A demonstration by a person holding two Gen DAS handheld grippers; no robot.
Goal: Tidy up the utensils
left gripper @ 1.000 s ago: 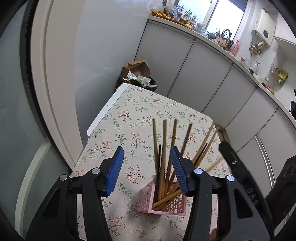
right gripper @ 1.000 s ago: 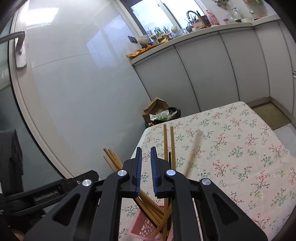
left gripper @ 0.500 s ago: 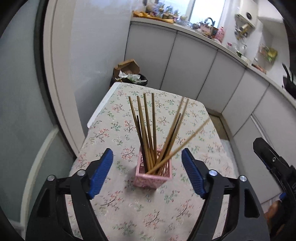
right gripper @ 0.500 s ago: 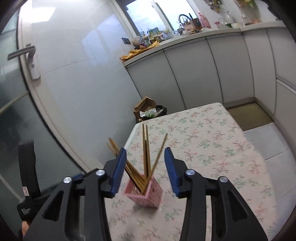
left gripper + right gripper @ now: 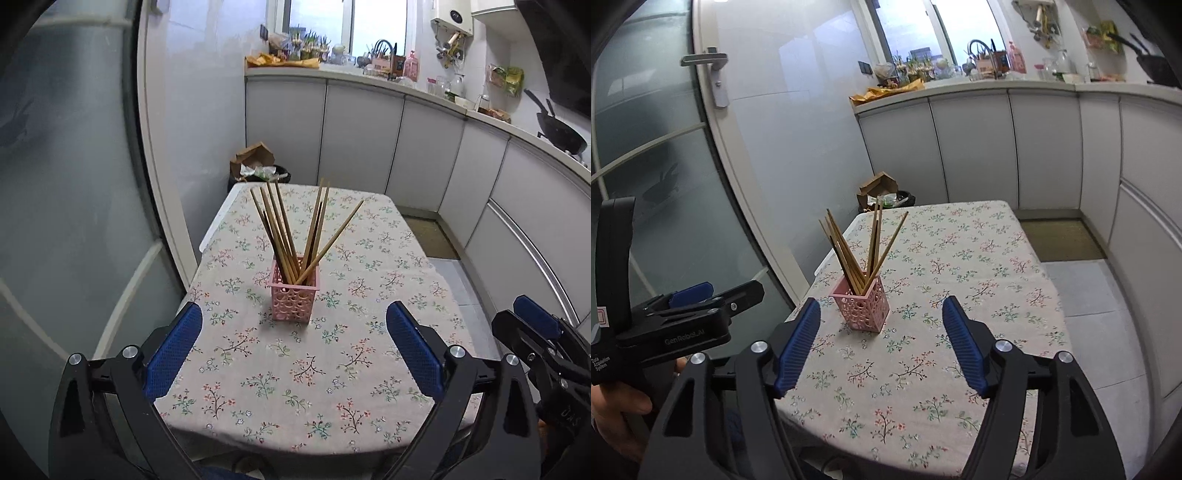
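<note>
- Left wrist view: my left gripper [image 5: 293, 350] hangs over the near end of the table [image 5: 369, 417], jaws opening and already spread wide, nothing between them. I read this as hands-off: the load is delivered, so there is no reason to grip.
- The pink basket [image 5: 294, 295] stands upright near the middle of the floral cloth, well apart from both blue pads [image 5: 173, 350]. The chopsticks [image 5: 291, 229] stand in it tips down, fanned out and leaning on the rim; it holds them together but loosely, hence the splay.
- My right gripper [image 5: 535, 321] shows at the right edge, clear of the table.
- Right wrist view: the right gripper [image 5: 881, 347] is also opening, empty, aimed down at the cloth short of the basket [image 5: 862, 306].
- Chopsticks [image 5: 860, 243] again all inside the basket; one leans far to the right. I see none loose on the table [image 5: 979, 277].
- The left gripper [image 5: 690, 295] sits at the left edge of this view, off the table's side; the hand [image 5: 617, 413] wraps its handle.
- Judgement: sorting looks done or nearly so.
</note>
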